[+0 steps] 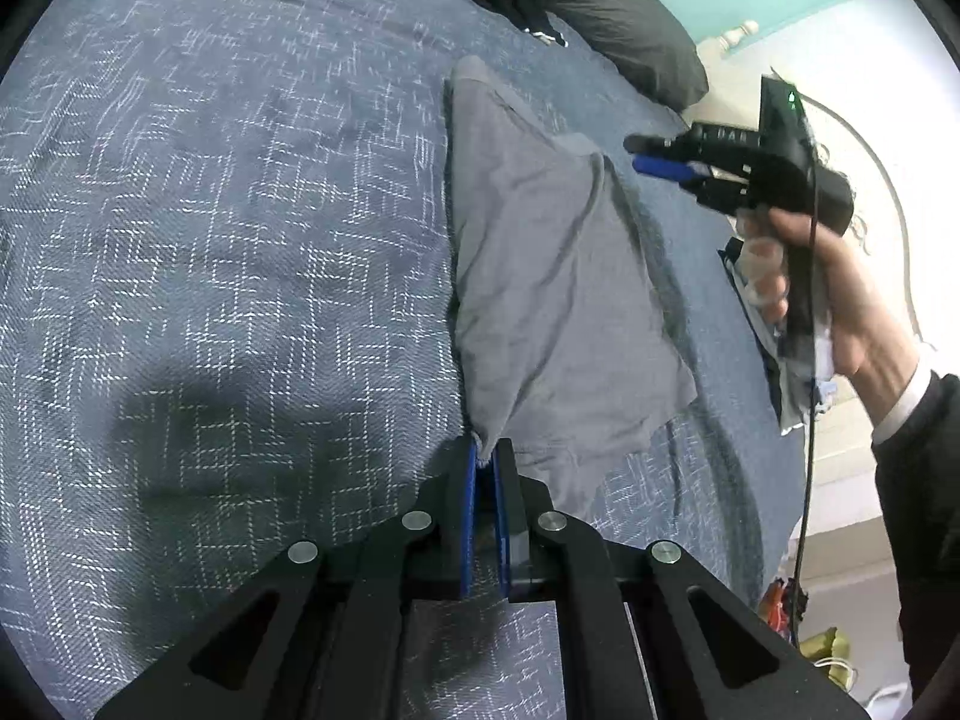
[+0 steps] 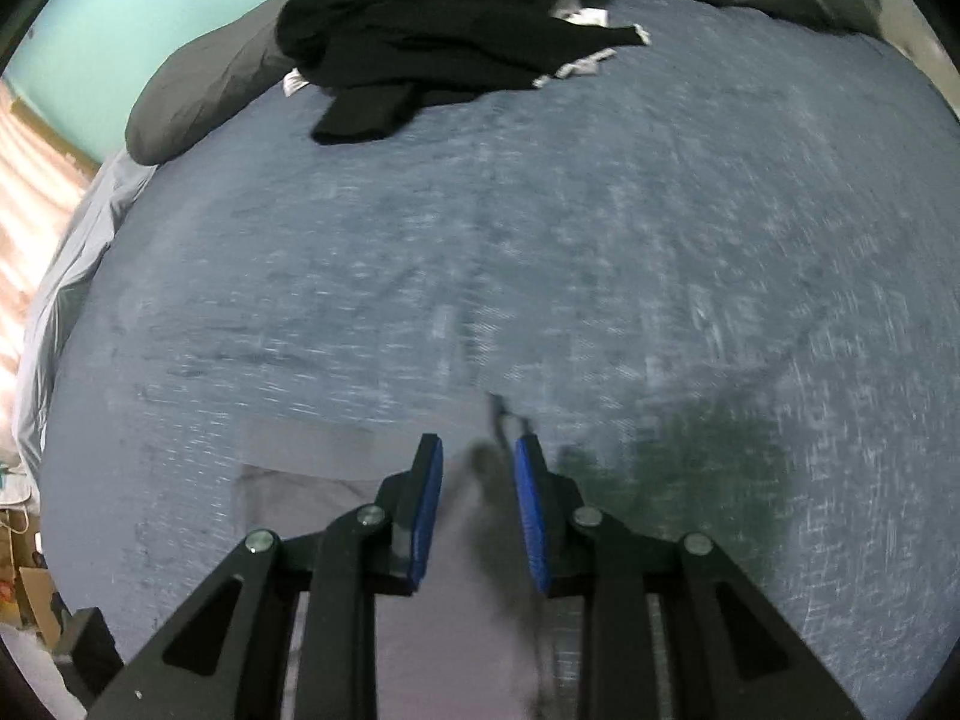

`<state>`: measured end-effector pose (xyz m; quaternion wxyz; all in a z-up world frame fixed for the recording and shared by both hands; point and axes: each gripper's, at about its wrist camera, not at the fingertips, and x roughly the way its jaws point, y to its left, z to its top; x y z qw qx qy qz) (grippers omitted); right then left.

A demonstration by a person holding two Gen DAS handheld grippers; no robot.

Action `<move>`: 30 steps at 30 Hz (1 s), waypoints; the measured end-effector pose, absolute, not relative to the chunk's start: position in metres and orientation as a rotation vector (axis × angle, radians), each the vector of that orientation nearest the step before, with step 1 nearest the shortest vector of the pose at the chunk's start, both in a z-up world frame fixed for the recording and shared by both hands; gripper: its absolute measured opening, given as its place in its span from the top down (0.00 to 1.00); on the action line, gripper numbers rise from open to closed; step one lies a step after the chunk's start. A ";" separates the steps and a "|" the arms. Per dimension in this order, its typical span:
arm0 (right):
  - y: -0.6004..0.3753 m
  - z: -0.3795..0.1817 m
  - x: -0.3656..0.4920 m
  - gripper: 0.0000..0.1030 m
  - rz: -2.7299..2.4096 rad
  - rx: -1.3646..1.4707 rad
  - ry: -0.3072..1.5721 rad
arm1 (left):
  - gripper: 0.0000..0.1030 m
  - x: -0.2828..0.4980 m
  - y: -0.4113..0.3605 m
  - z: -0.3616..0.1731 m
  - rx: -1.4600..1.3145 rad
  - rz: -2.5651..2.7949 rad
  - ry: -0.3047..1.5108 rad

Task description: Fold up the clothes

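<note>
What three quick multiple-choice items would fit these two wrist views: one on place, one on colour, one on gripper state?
1. Where is the black clothes pile?
A. At the far end of the bed, by the dark pillow
B. Under the left gripper
C. On the floor

2. What colour is the garment lying on the bedspread?
A. Red
B. Grey
C. Yellow

3. How does the left gripper stand?
A. Wide open, nothing near
B. Out of view
C. Shut on a corner of the garment

Key: 1 A, the pile lies against the pillow; 2 B, plain grey cloth; 3 C, the jaws pinch the cloth's corner.
</note>
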<state>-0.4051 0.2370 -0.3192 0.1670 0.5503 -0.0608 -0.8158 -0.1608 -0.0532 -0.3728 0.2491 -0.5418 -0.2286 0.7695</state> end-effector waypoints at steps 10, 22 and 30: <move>0.223 -0.344 -0.401 0.92 -2.318 1.533 -0.100 | 0.95 -0.163 -0.050 -0.373 -1.479 2.093 -0.626; 0.238 -0.346 -0.398 0.99 -2.385 1.524 -0.175 | 0.95 -0.164 -0.049 -0.373 -1.483 2.094 -0.624; 0.252 -0.338 -0.384 0.97 -2.370 1.421 -0.413 | 0.86 -0.165 -0.054 -0.366 -1.473 2.079 -0.680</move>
